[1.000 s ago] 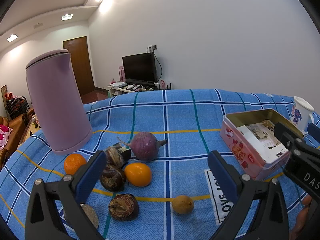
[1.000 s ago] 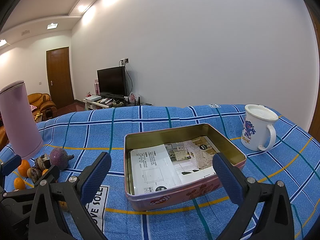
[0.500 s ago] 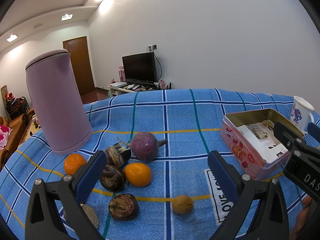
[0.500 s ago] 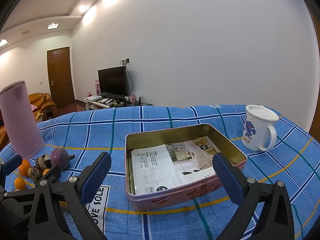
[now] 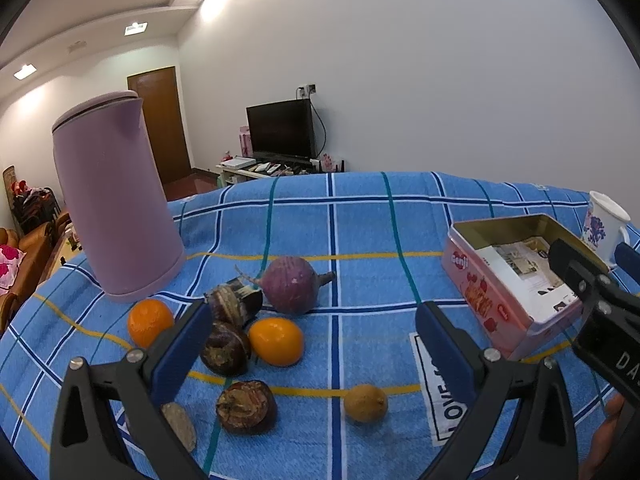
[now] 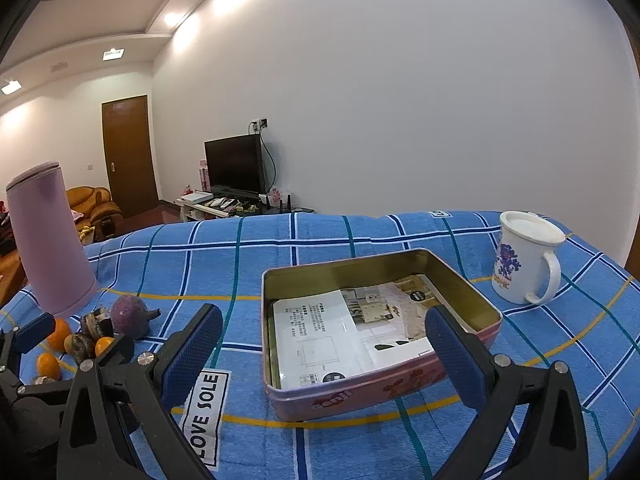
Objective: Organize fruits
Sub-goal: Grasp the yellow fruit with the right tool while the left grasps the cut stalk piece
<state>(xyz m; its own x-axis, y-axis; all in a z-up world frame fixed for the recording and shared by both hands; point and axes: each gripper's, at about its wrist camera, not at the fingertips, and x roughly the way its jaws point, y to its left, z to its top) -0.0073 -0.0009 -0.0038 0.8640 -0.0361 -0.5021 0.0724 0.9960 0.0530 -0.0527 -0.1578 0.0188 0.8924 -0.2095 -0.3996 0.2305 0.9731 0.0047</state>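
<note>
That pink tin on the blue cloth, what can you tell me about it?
The pink tin is a shallow rectangular box of metal, lid off, with rounded corners, gold-coloured inner walls and red print outside. It sits flat on the blue checked cloth. Printed paper sheets lie inside; no fruit. The white mug stands apart from it. Neither gripper touches it.

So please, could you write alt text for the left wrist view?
An open left gripper hovers over fruit on a blue checked cloth: two oranges, dark round fruits, one small yellow fruit. Behind stands a purple kettle; a pink tin sits right.
</note>
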